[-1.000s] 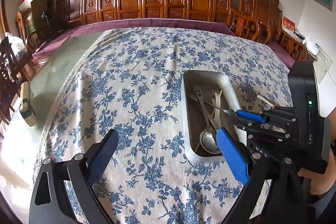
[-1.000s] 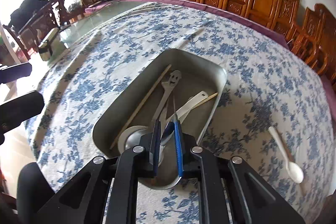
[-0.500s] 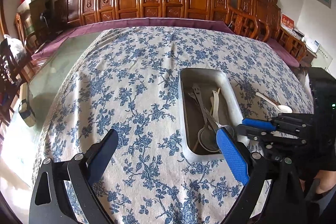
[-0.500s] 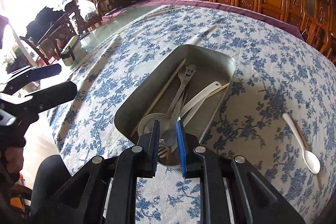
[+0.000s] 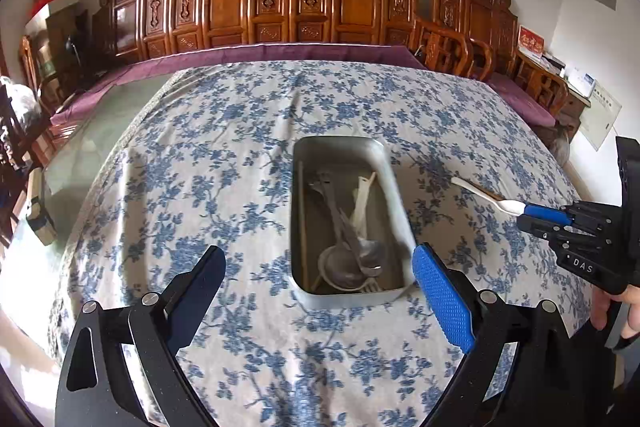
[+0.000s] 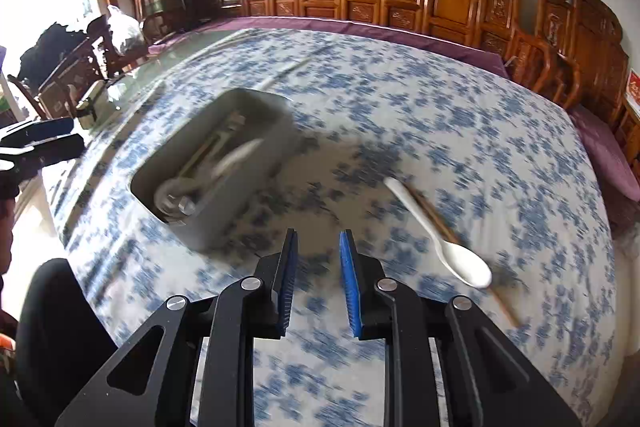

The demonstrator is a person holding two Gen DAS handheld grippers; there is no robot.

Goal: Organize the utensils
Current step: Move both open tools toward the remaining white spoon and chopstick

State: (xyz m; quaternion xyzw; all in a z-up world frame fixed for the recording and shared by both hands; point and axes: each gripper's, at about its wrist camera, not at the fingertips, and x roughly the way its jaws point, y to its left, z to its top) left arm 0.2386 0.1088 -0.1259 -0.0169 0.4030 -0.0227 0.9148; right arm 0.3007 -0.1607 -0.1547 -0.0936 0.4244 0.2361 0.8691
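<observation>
A metal tray (image 5: 394, 195) is seen on the surface (image 5: 208, 187), which is covered by a blue-flowered cloth. Inside the tray, a metal spoon (image 5: 362, 251), a white plastic spoon (image 5: 360, 203), a fork (image 5: 372, 285) near the tray's near end and a chopstick (image 5: 301, 211) along its left wall are piled together; the heap is too tangled for every piece to be told apart.

The left claw (image 5: 316, 287) is held wide apart just short of the tray's near end, its blue pad (image 5: 442, 301) off the tray's near right corner, and nothing is gripped in it.

To the right of the tray, a white spoon (image 6: 438, 233) is lying on the cloth, well apart from the tray, with a brown chopstick (image 6: 502, 303) lying under and alongside it. In the left wrist view, the right claw (image 5: 524, 215) is seen at the bowl end of that white spoon (image 5: 486, 193); whether it is touched cannot be told. In the right wrist view, the right claw (image 6: 318, 281) is shown with a moderate gap and nothing held, the spoon's bowl being just to its right. The tray (image 6: 256, 183) is blurred there, off to the claw's left.
</observation>
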